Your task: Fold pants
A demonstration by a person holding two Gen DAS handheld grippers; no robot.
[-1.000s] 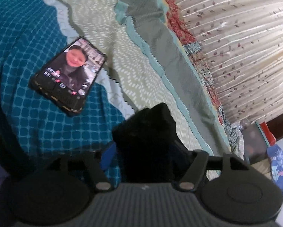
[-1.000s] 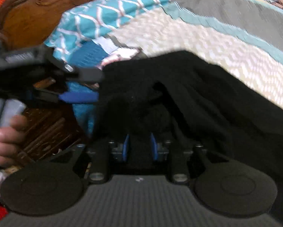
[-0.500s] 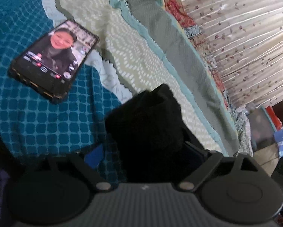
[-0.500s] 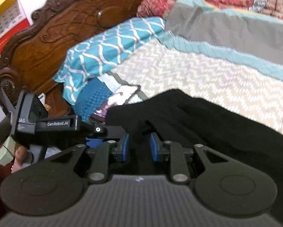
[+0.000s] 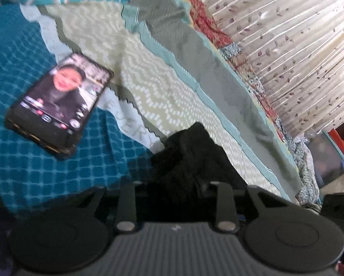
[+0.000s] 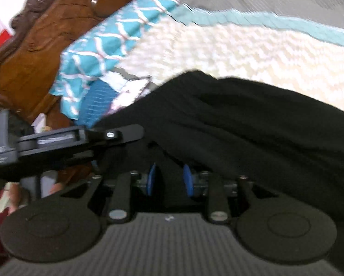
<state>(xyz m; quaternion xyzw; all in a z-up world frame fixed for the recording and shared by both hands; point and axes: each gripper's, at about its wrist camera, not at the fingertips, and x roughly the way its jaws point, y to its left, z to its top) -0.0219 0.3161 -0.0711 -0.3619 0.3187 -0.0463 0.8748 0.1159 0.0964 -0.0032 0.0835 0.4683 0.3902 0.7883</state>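
The black pants (image 6: 252, 119) lie across the cream zigzag bedspread (image 6: 241, 53), with one end pulled toward me. My right gripper (image 6: 169, 179) is shut on a fold of that cloth, which runs down between its blue pads (image 6: 152, 179). In the left wrist view a bunched edge of the pants (image 5: 195, 151) rises between the jaws of my left gripper (image 5: 176, 184). Those jaws are closing on the bunch and the cloth hides the pads. The right wrist view shows the left gripper (image 6: 135, 133) at the pants' left edge, just beside my right one.
A phone (image 5: 59, 105) with a lit screen lies on the blue checked cover (image 5: 34, 161), left of the pants. A teal patterned pillow (image 6: 116, 27) leans on the carved wooden headboard (image 6: 45, 46). A striped curtain (image 5: 287, 46) hangs beyond the bed. A hand (image 6: 13, 195) holds the left gripper.
The left jaws spread wide around the bunched cloth, then drew in on it. The right gripper rolled and shifted sideways, still holding its fold, and the left gripper now sits closer to it.
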